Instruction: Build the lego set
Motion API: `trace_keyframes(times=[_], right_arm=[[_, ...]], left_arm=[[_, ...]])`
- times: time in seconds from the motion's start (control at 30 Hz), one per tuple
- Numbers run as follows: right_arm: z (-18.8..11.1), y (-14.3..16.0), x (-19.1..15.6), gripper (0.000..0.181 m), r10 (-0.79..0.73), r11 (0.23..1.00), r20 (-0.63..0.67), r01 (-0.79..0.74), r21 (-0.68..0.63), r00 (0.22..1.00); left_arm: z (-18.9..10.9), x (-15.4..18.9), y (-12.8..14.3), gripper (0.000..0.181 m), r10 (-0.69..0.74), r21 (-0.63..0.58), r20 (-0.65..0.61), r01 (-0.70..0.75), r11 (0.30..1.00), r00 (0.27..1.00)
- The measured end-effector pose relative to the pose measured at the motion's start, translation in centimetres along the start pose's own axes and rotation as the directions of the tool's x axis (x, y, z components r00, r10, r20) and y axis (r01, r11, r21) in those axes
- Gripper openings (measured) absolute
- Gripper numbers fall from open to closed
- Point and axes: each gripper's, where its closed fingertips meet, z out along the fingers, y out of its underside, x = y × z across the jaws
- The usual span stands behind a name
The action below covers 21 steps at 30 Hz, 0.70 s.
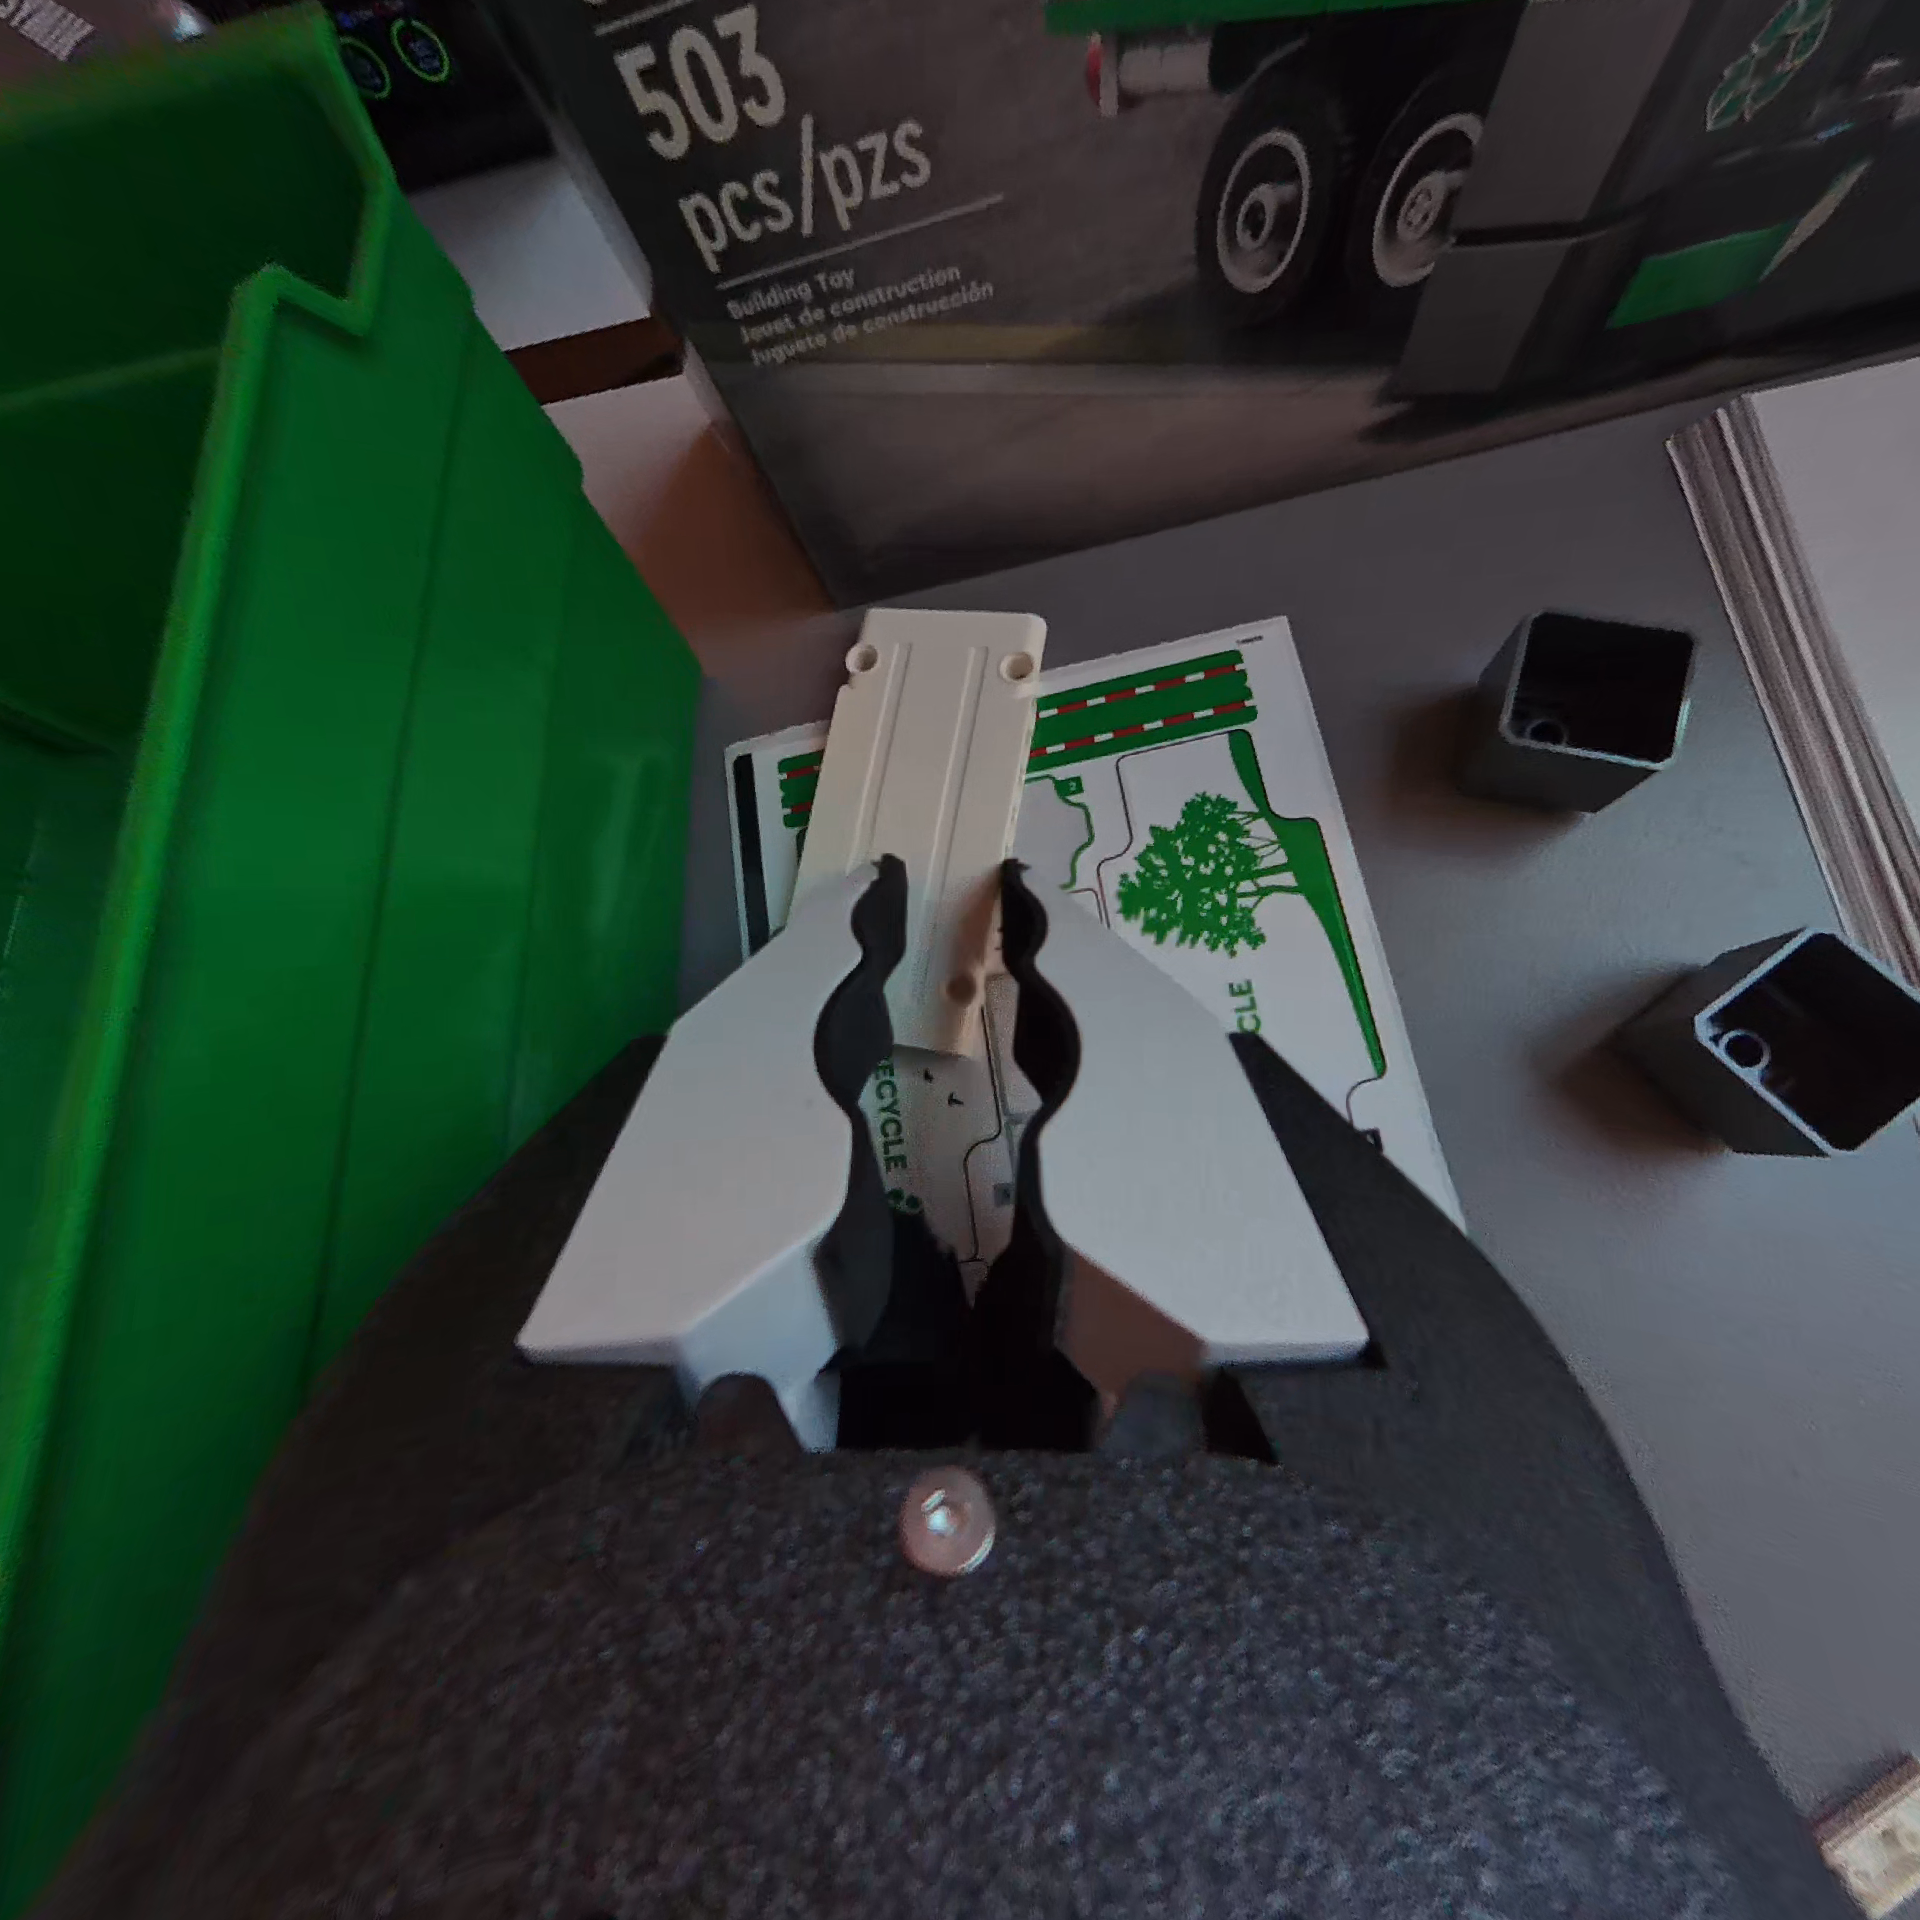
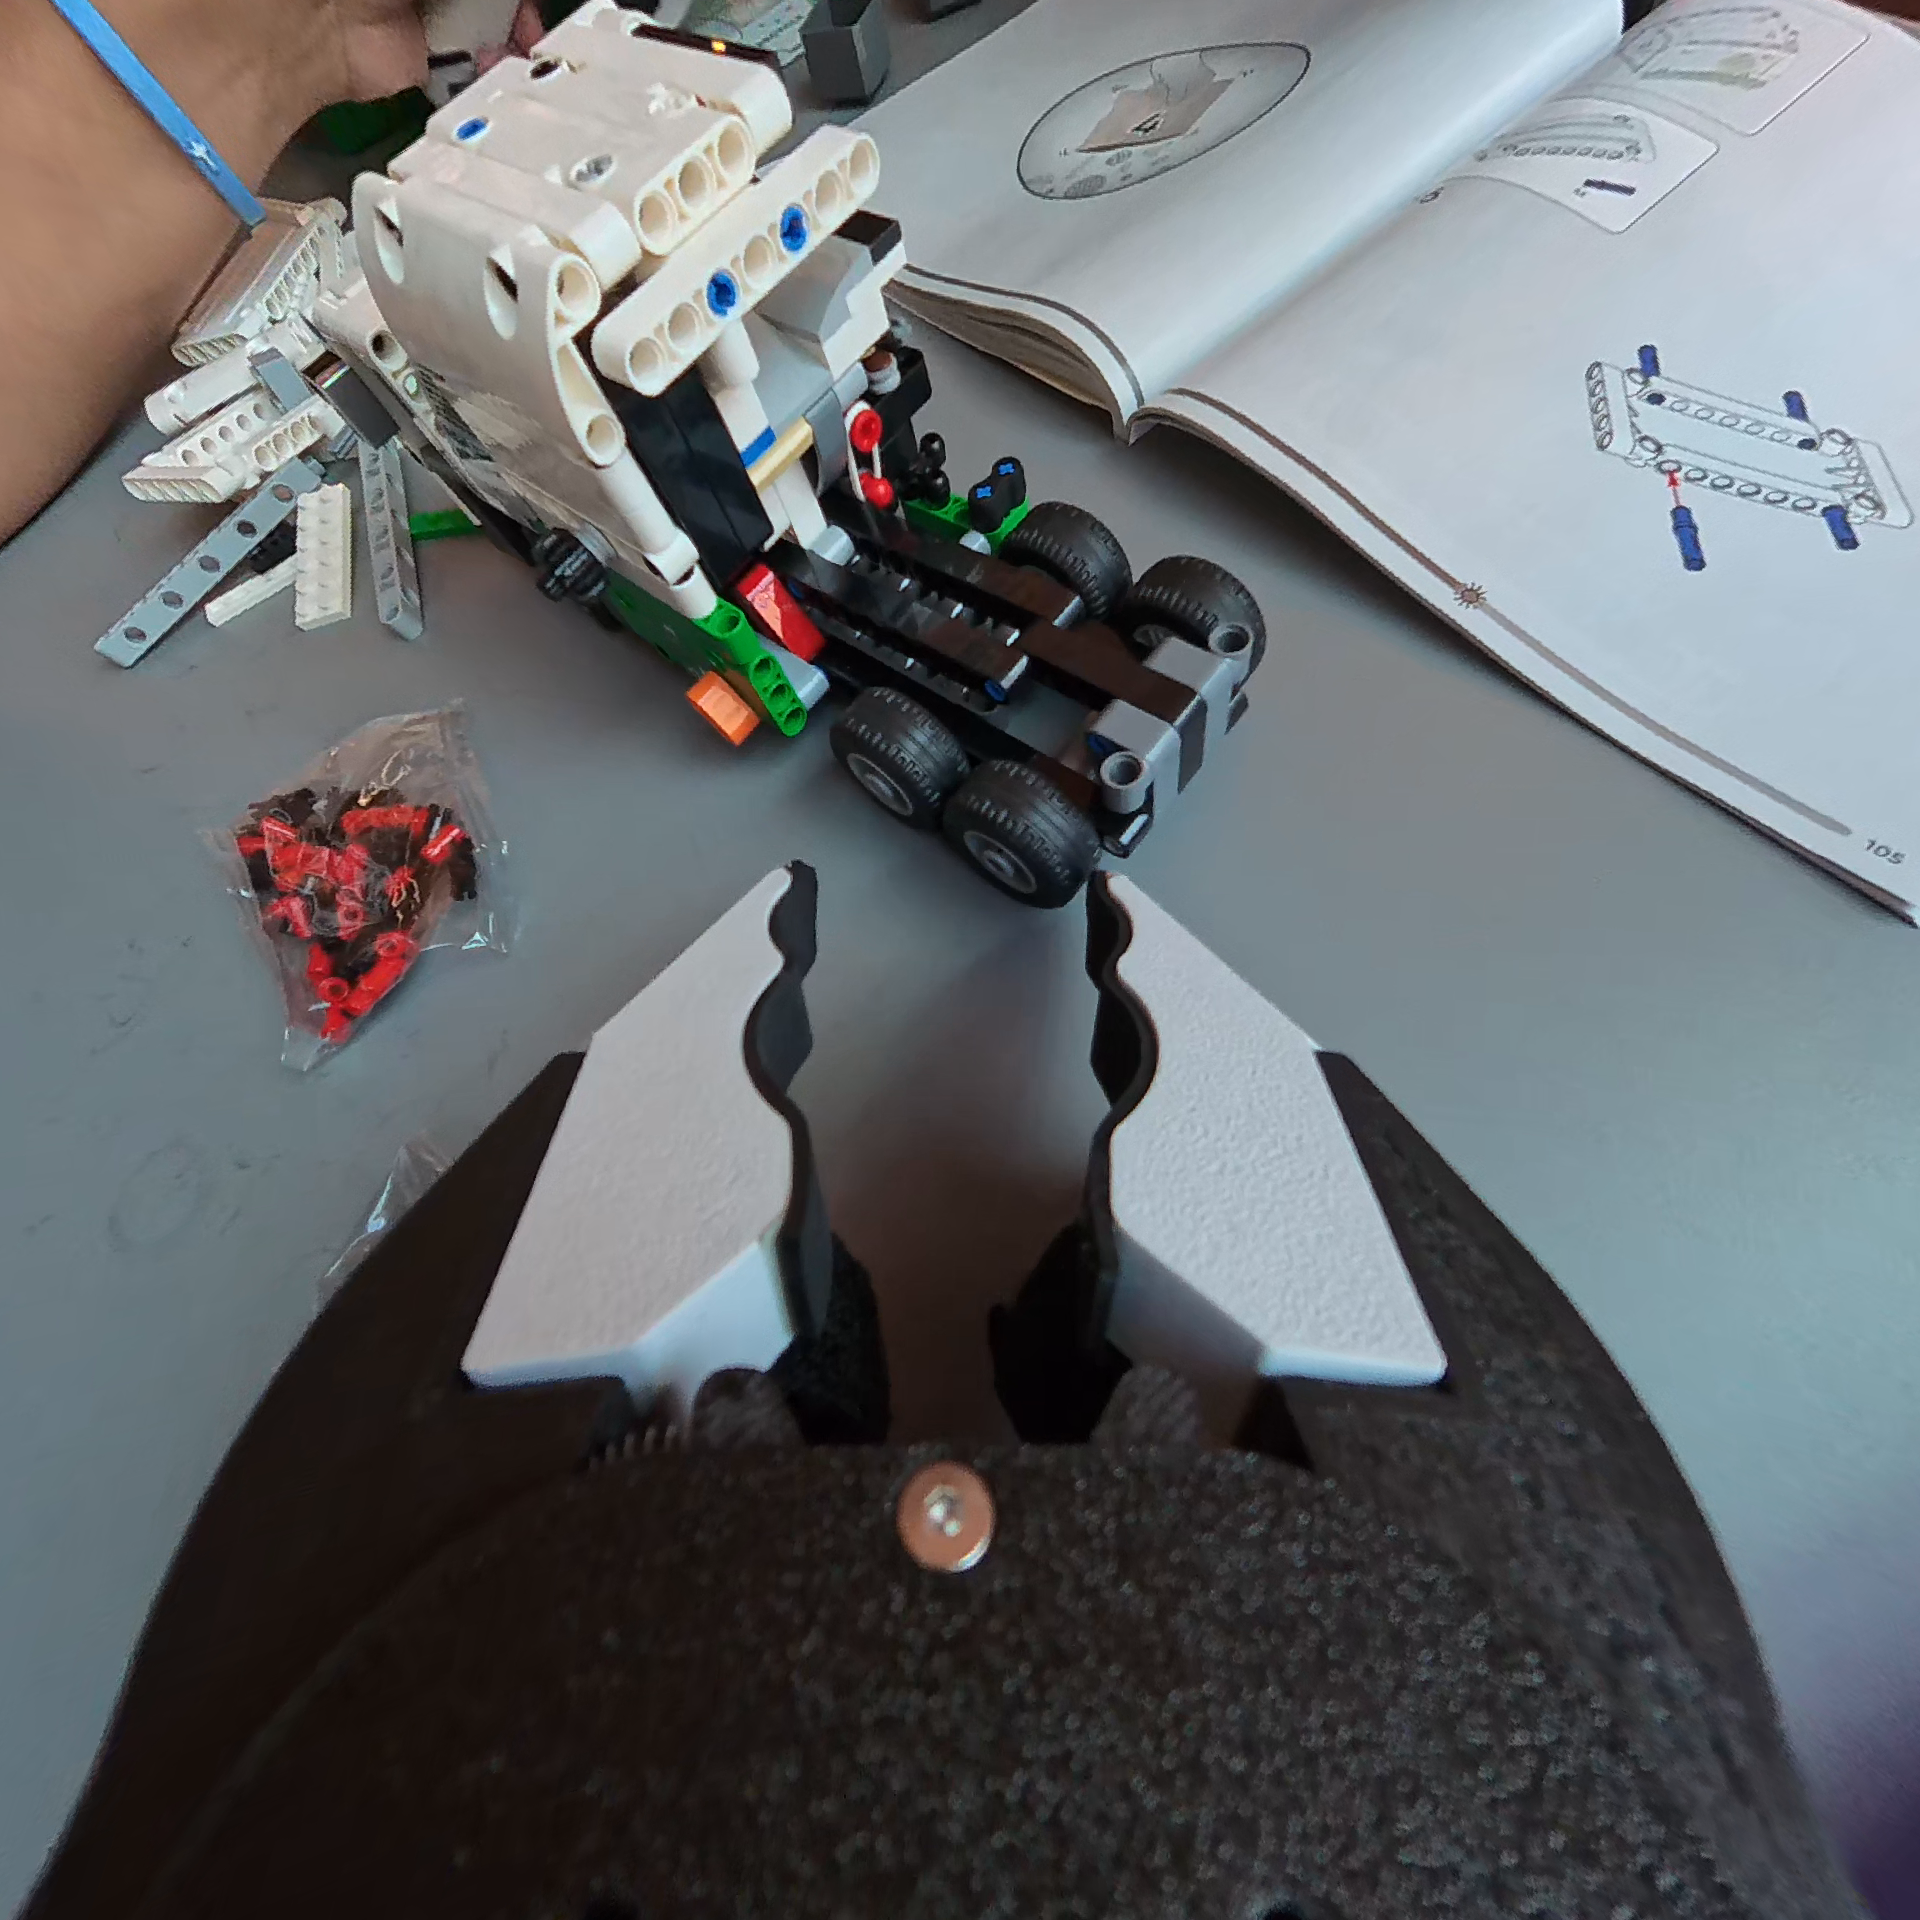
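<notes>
Only the left wrist view shows the left tongs [image 1: 948,883] clamped on a white panel [image 1: 930,758] above the sticker sheet [image 1: 1195,883], green bin [image 1: 260,727] at 9 o'clock. The right wrist view shows the right tongs [image 2: 951,883] apart and empty (over bare tabletop [image 2: 1558,1039]), the half-built truck [image 2: 831,520] at 12 o'clock, the open manual [image 2: 1455,364] at 1 o'clock.

A flat white panel [image 1: 928,774] sits mid-frame, pinched at its near end. The half-built truck [image 2: 831,540] stands upper centre, cab tilted forward.
</notes>
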Motion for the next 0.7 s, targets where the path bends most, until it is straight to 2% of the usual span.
trace_keyframes(times=[0.2, 0.27, 0.3, 0.4, 0.5, 0.6, 0.7], right_arm=[[0.0, 0.0, -0.1, 0.051, 0.020, 1.000, 0.013, -0.020, 0.000, 1.000], [-0.1, 0.0, -0.1, 0.050, 0.024, 1.000, 0.016, -0.024, 0.004, 1.000], [-0.1, 0.0, -0.1, 0.050, 0.026, 1.000, 0.017, -0.026, 0.006, 1.000], [-0.1, -0.1, -0.1, 0.050, 0.027, 1.000, 0.019, -0.027, 0.007, 0.999], [-0.1, 0.0, -0.1, 0.050, 0.024, 1.000, 0.019, -0.024, 0.006, 1.000], [-0.2, 0.0, -0.2, 0.049, 0.029, 1.000, 0.024, -0.030, 0.007, 0.999], [-0.2, -0.1, -0.2, 0.049, 0.035, 0.999, 0.028, -0.036, 0.012, 0.999]], left_arm=[[-0.4, 0.7, 0.0, 0.008, 0.011, -0.006, -0.039, -0.012, 1.000, 0.999], [-1.0, 0.4, -0.2, 0.007, 0.020, 0.005, -0.012, -0.020, 1.000, 1.000], [-1.5, -0.2, -0.5, 0.012, 0.026, 0.021, 0.029, -0.027, 0.999, 0.999], [-1.9, -1.2, -0.7, 0.043, 0.030, 0.024, 0.107, -0.032, 0.999, 0.994], [-0.9, -0.5, 0.4, 0.071, -0.043, -0.047, 0.056, 0.046, 0.998, 0.997], [-0.3, -0.2, 0.3, 0.089, -0.098, -0.049, 0.029, 0.099, 0.994, 0.995], [0.0, -0.6, -0.1, 0.098, -0.079, -0.041, 0.060, 0.081, 0.996, 0.995]])
